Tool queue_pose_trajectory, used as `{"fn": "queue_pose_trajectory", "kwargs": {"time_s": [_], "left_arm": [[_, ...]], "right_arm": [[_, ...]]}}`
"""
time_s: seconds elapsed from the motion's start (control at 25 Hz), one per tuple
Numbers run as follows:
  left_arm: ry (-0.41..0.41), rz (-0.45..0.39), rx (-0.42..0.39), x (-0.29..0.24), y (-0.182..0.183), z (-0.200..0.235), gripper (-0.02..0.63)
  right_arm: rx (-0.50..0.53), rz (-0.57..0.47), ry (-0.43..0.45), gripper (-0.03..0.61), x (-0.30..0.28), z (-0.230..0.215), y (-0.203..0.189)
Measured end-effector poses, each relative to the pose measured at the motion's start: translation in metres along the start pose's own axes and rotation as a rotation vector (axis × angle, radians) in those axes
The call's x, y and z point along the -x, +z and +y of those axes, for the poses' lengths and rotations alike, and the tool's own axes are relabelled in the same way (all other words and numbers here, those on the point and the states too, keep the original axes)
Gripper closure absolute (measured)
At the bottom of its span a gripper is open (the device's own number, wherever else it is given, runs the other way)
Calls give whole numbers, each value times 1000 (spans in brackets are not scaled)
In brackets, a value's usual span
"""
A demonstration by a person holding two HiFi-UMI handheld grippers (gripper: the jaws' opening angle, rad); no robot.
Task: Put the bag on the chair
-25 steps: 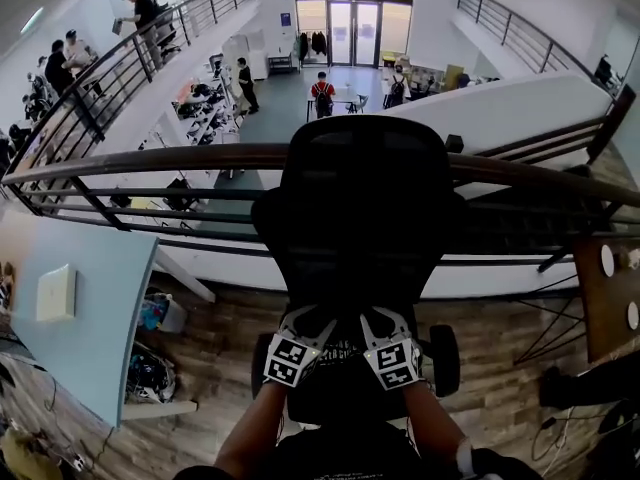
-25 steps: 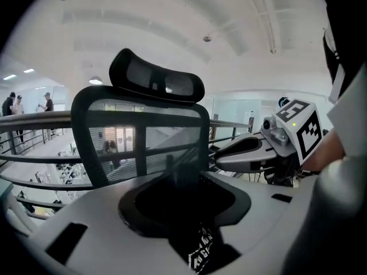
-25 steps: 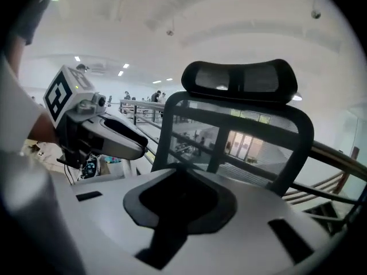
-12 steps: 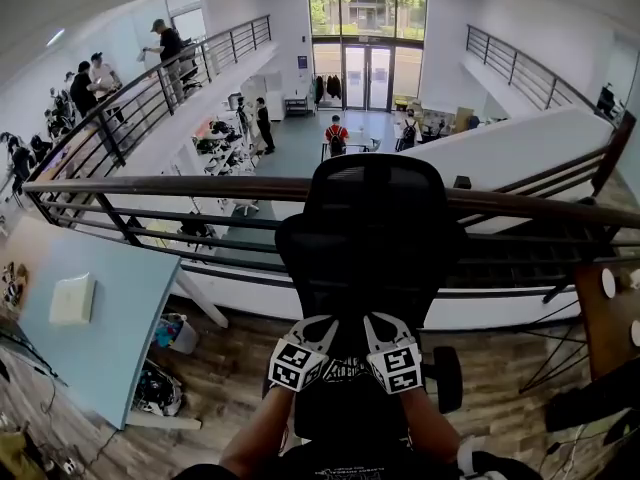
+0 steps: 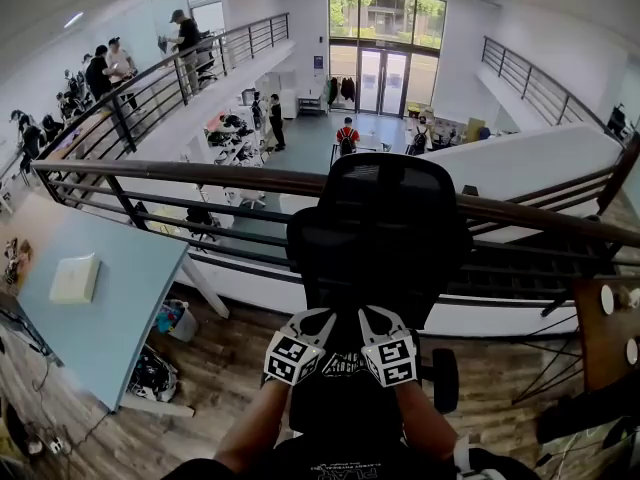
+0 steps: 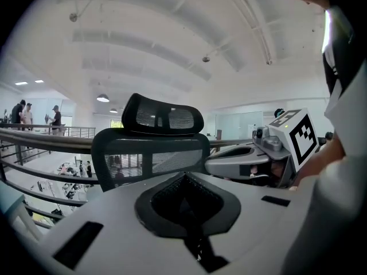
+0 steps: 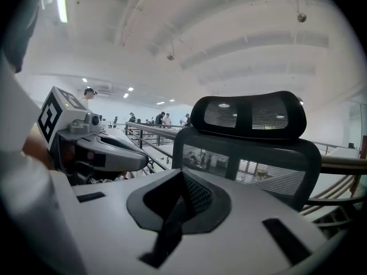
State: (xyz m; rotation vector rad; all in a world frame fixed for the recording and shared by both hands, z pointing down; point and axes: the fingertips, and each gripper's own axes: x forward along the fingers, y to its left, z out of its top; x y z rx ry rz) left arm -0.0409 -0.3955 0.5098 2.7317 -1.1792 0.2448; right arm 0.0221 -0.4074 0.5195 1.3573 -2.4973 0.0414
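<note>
A black mesh office chair with a headrest stands against the railing, facing me. Both grippers are held side by side in front of its seat. My left gripper and right gripper are shut, each on a thin black strap of the bag. The strap runs back from the closed pads in the left gripper view and in the right gripper view. The black bag, with white print, hangs between and below the grippers, mostly hidden. The chair back fills the view ahead of both.
A dark metal railing runs behind the chair, with an open atrium below it. A pale blue desk with a white box stands at the left, clutter under it. A wooden table edge is at the right.
Both grippers have risen together in front of the chair, staying side by side. The head view has tipped up and shifted slightly right.
</note>
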Motion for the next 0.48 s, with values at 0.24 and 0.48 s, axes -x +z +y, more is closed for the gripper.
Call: {"fn": "queue_pose_trajectory", "kwargs": {"time_s": [0.24,0.48], "left_arm": [[4,0,16,9,-3,6,601],[-6,-1,16,8,-1,4,601]], "right_arm": [[1,6,15,560,-5,10,1],[-4,0,25,560,-6,13,6]]}}
